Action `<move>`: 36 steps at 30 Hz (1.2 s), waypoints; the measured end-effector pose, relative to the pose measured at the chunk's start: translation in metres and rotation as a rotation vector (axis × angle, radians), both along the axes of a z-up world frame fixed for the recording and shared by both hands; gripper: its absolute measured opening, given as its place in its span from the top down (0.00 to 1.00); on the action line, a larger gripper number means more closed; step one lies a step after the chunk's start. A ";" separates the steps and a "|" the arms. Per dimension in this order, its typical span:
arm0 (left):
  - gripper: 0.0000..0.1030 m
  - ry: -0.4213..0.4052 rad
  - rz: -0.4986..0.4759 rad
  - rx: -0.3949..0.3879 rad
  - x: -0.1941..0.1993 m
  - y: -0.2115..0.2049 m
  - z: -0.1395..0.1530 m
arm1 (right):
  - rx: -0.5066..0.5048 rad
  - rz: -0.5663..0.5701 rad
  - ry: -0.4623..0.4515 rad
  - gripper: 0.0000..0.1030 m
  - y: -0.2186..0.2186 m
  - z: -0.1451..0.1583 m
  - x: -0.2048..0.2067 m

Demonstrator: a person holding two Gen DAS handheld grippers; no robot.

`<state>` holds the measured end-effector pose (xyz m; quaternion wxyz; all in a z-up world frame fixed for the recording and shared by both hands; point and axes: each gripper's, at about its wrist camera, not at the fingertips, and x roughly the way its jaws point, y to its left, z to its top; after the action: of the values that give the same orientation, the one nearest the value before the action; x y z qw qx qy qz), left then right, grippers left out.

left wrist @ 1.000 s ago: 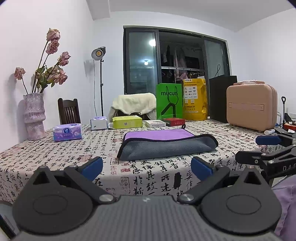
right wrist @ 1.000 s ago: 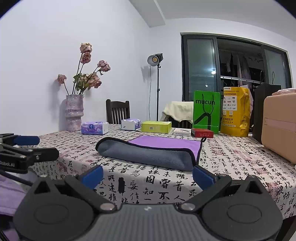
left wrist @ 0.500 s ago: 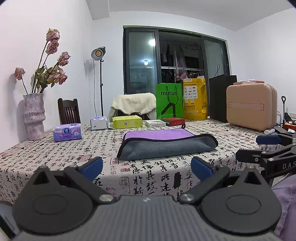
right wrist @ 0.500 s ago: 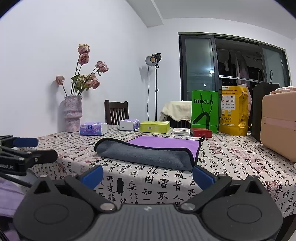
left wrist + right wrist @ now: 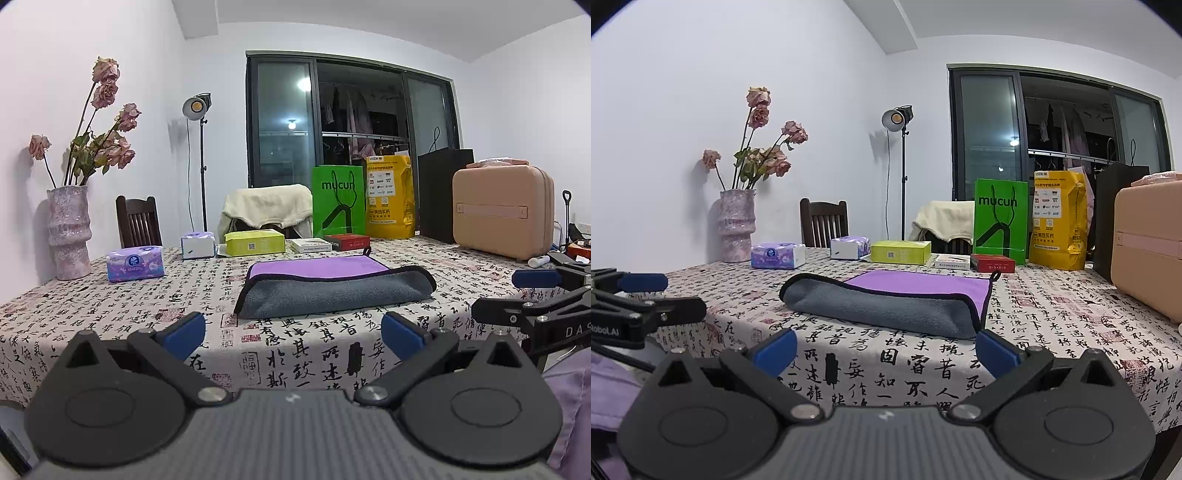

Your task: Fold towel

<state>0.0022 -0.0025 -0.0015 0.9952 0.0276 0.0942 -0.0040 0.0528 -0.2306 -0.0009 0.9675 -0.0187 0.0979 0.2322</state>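
The bench, draped in a calligraphy-print cloth, carries the towel near its front edge, already doubled over with the grey side rolled toward me and purple showing on top. It looks like a pause between folds; the next move calls for reaching in to take a towel edge. The left tool and right tool hover short of the towel, fingers spread wide, holding and touching nothing.

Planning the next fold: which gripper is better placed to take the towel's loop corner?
Right, probably. The loop sits at the towel end nearest the right gripper. The left gripper faces the opposite end. Both are open, off the table.
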 end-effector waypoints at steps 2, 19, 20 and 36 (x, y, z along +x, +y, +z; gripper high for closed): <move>0.00 0.000 0.001 0.000 0.000 0.000 0.000 | 0.000 0.000 0.000 0.00 0.000 0.000 0.000; 0.00 0.001 0.000 0.002 0.001 -0.002 -0.002 | -0.001 0.002 0.003 0.00 0.001 -0.001 0.000; 0.00 0.001 0.000 0.001 0.001 -0.002 -0.002 | -0.001 0.002 0.004 0.00 0.001 -0.001 0.000; 0.00 0.024 -0.012 0.011 0.010 0.003 -0.005 | -0.013 -0.017 -0.001 0.00 0.000 -0.003 0.008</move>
<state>0.0123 0.0009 -0.0060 0.9937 0.0336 0.1060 -0.0101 0.0604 -0.2310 -0.0038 0.9694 -0.0244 0.0990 0.2233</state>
